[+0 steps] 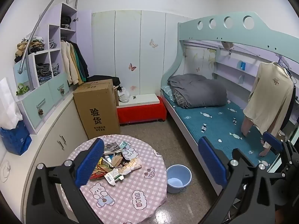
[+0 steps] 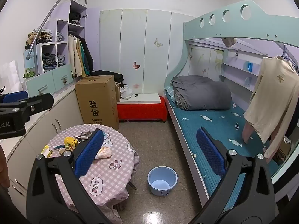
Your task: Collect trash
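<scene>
The left gripper [image 1: 151, 160] and the right gripper [image 2: 149, 153] both hang released, blue-padded fingers spread wide, grasping nothing. A heap of wrappers and paper trash [image 1: 114, 162] lies near the far-left edge of the round table with pink checked cloth [image 1: 130, 196]. A pale blue plastic bucket [image 1: 178, 178] stands on the floor just beside the table's right edge.

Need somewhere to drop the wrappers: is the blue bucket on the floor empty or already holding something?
Empty. The blue bucket stands upright on the floor beside the round table, and both views show its bare pale bottom with nothing inside.
</scene>
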